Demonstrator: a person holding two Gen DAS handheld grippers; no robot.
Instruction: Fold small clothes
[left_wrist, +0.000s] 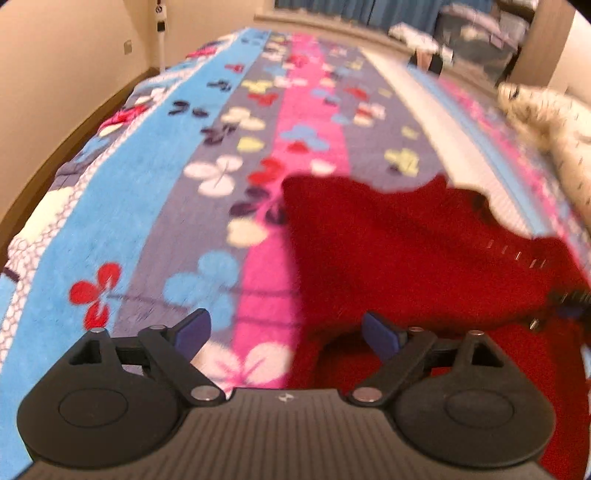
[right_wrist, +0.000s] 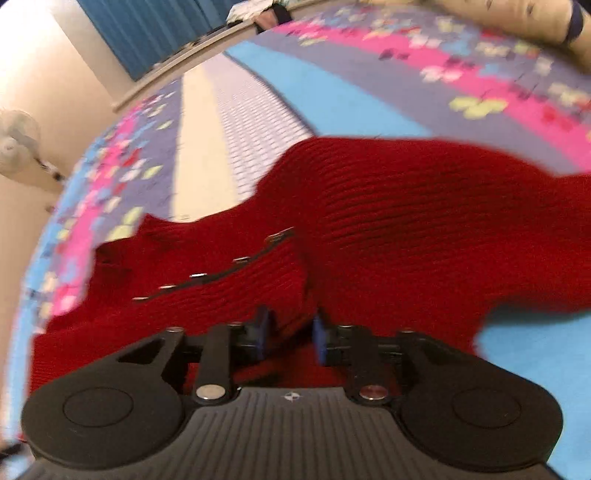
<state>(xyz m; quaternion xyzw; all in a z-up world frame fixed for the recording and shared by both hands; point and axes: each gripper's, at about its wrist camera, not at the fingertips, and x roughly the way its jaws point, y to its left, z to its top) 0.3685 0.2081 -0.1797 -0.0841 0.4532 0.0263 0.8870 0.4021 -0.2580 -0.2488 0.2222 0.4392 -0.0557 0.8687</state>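
A small red knitted garment (left_wrist: 406, 251) with a row of metal snaps lies on the flowered blanket (left_wrist: 177, 206). My left gripper (left_wrist: 286, 336) is open and empty, over the garment's left edge, its blue pads wide apart. In the right wrist view the red garment (right_wrist: 406, 206) is bunched and lifted. My right gripper (right_wrist: 290, 332) is shut on a fold of its knit fabric, near the snap strip (right_wrist: 214, 275).
The blanket (right_wrist: 332, 99) covers a bed with blue, pink and grey stripes. A cream patterned cloth (left_wrist: 554, 140) lies at the right. Blue curtains (right_wrist: 147, 29) and a wall are beyond the bed. A storage box (left_wrist: 480, 40) stands at the back.
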